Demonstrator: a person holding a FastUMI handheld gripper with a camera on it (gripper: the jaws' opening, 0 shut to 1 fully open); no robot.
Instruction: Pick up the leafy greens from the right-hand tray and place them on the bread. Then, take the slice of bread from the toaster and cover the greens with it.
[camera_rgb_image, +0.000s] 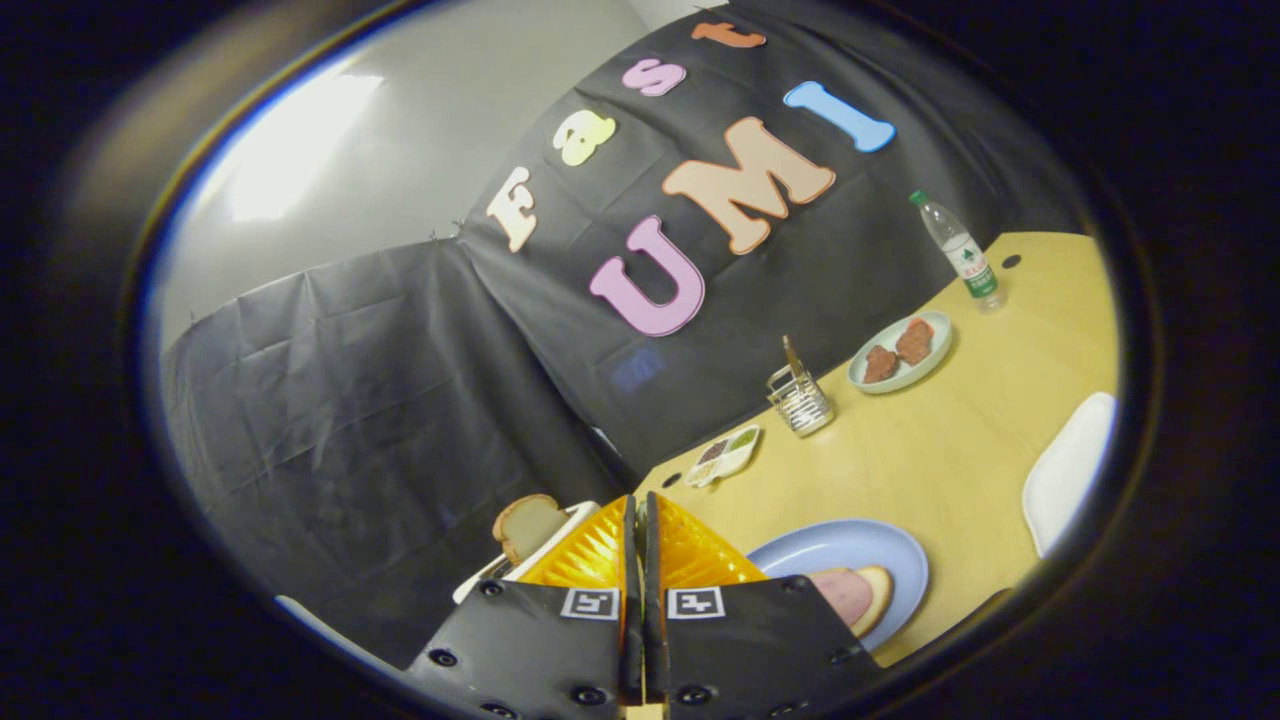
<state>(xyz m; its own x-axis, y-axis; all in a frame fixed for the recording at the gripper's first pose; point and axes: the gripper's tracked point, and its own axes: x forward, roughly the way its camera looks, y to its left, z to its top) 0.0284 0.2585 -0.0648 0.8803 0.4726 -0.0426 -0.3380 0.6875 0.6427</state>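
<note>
Gripper (636, 530) fingers closed, empty; round blue plate's bread (872, 592) at 3 o'clock lacks greens; toaster slice (526, 524) unmoved

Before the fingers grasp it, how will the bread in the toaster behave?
The bread looks thin and porous, so probably light and easily crushed. It stands upright in the toaster, so it may lift straight out. The fingers are closed together.

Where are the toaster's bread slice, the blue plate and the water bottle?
Bread slice (527, 524): gripper view, on its pale face above the toaster.
Blue plate (835, 545): gripper view, on its bare far part.
Water bottle (962, 252): gripper view, on its label.
</note>
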